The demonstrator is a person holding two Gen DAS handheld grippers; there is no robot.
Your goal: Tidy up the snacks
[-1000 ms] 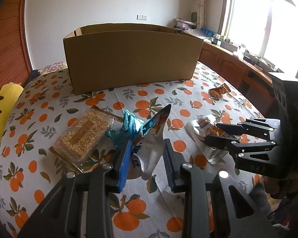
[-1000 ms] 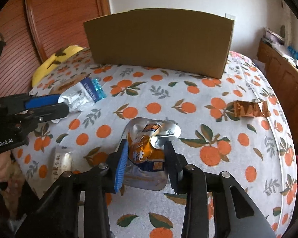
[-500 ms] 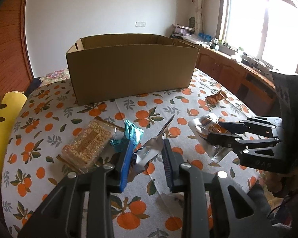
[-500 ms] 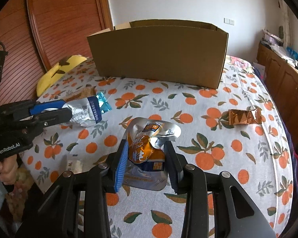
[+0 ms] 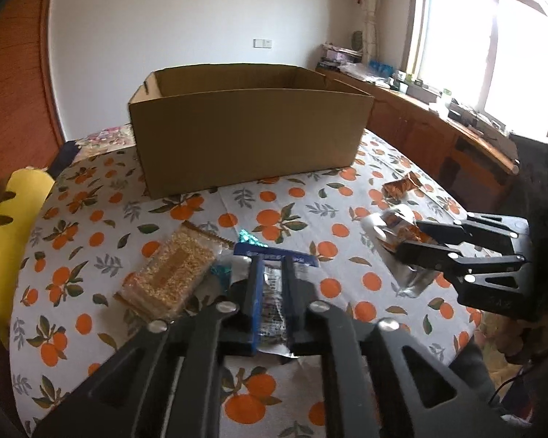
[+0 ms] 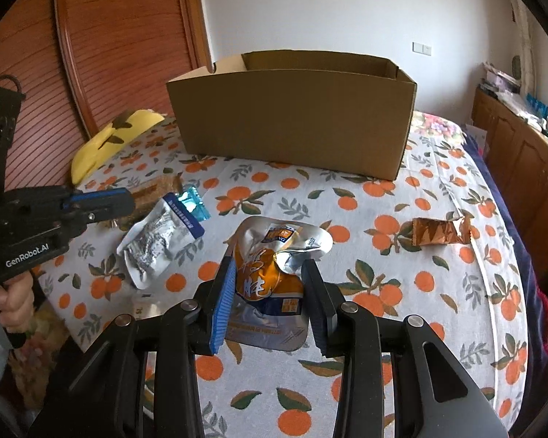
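Both grippers clamp snack pouches, left point(image 5: 272, 284) on silver pouch point(image 5: 270, 292), right point(image 6: 268, 284) on orange pouch point(image 6: 266, 277); lift clear of the far cardboard box point(image 6: 292, 109) wall before releasing.

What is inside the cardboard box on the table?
In both views only the bare upper inner walls of the cardboard box show; no snack is visible. The tall front wall covers its floor, so what lies at the bottom cannot be seen.

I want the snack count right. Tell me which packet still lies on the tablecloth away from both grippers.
The copper-brown foil packet, alone on the tablecloth right of the orange pouch. The seed bar lies beside the left gripper.
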